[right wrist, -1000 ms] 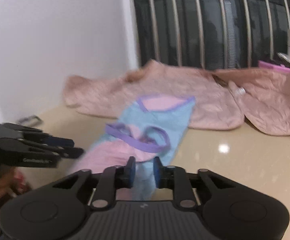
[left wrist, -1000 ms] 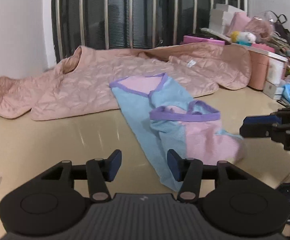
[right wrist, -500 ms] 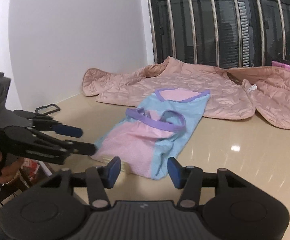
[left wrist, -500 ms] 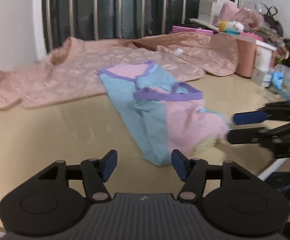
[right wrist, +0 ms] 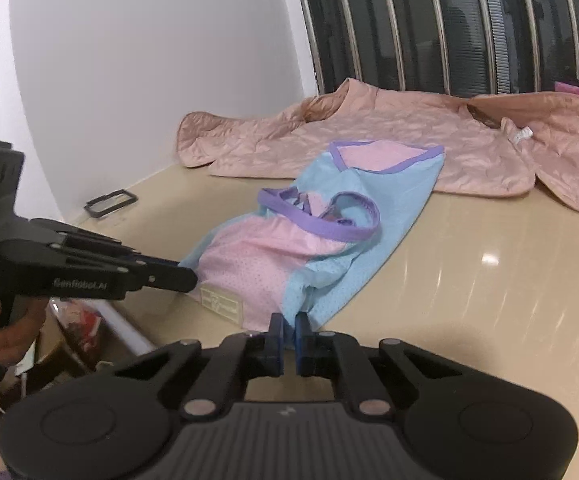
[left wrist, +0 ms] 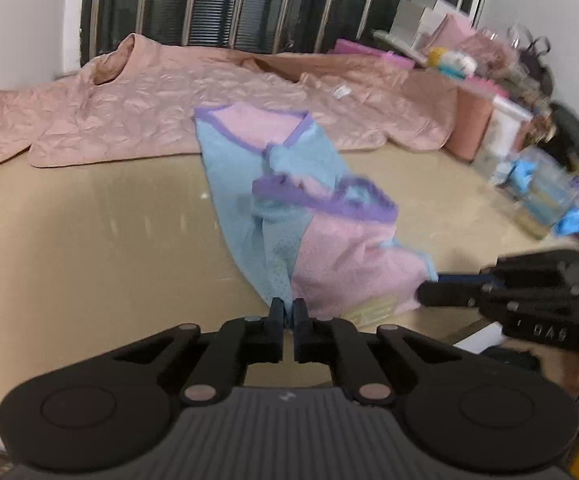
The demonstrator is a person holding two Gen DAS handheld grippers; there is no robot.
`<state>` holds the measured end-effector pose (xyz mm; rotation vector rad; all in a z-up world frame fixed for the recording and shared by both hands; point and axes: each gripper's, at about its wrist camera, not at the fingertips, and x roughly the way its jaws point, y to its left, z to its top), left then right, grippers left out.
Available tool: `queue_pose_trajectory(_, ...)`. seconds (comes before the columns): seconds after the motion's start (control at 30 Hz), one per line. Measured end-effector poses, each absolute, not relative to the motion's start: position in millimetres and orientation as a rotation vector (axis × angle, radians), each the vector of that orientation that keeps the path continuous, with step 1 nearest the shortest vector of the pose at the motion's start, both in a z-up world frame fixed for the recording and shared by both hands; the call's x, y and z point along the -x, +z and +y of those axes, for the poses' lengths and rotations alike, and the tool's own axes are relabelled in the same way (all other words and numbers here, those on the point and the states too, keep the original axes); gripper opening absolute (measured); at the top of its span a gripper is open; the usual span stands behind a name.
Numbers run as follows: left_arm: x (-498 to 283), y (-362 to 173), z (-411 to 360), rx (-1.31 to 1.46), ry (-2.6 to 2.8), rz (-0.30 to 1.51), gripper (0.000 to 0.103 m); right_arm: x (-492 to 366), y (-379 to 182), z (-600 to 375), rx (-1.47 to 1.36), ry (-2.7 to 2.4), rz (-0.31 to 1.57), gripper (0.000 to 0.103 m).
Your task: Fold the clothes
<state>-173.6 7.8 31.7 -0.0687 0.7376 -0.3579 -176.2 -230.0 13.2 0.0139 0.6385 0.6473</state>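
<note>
Vest hem at table edge, apparently in both jaws

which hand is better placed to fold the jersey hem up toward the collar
Both, likely together: left gripper and right gripper are each shut on a near hem corner of the jersey.

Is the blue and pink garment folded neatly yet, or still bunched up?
Bunched, not neatly folded. The blue and pink garment lies crumpled lengthwise on the table, purple-trimmed straps looped on top, its near hem uneven.
</note>
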Motion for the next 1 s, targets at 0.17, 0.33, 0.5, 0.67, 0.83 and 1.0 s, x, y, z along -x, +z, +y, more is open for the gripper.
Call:
queue_pose_trajectory(0.17, 160.4, 58.9, 25.7, 0.197, -0.394, 0.666, 0.003, 186.6, 45.5, -236.1, -0.092, 0.604, 0.568, 0.003)
queue_pose_trajectory(0.33, 116.4, 78.5, 26.4, 0.205, -0.397, 0.609, 0.003, 136.3, 73.5, -239.7, -0.078, 0.585, 0.510, 0.003)
queue_pose_trajectory(0.5, 47.4, 89.3, 21.3, 0.194, -0.384, 0.641, 0.003, 55.7, 83.2, -234.7, -0.076, 0.556, 0.549, 0.003)
queue_pose_trajectory(0.67, -15.1, 57.8, 13.2, 0.210, -0.307, 0.741, 0.003, -9.3, 62.6, -217.0, -0.037, 0.481, 0.645, 0.002)
queue_pose_trajectory(0.83, -12.1, 35.8, 32.4, 0.267, -0.225, 0.758, 0.026, -38.9, 29.9, -216.4, -0.061, 0.392, 0.729, 0.009)
queue_pose_trajectory(1.0, 36.3, 44.7, 28.0, 0.203, -0.303, 0.679, 0.047, 20.3, 54.4, -224.4, -0.047, 0.476, 0.591, 0.009)
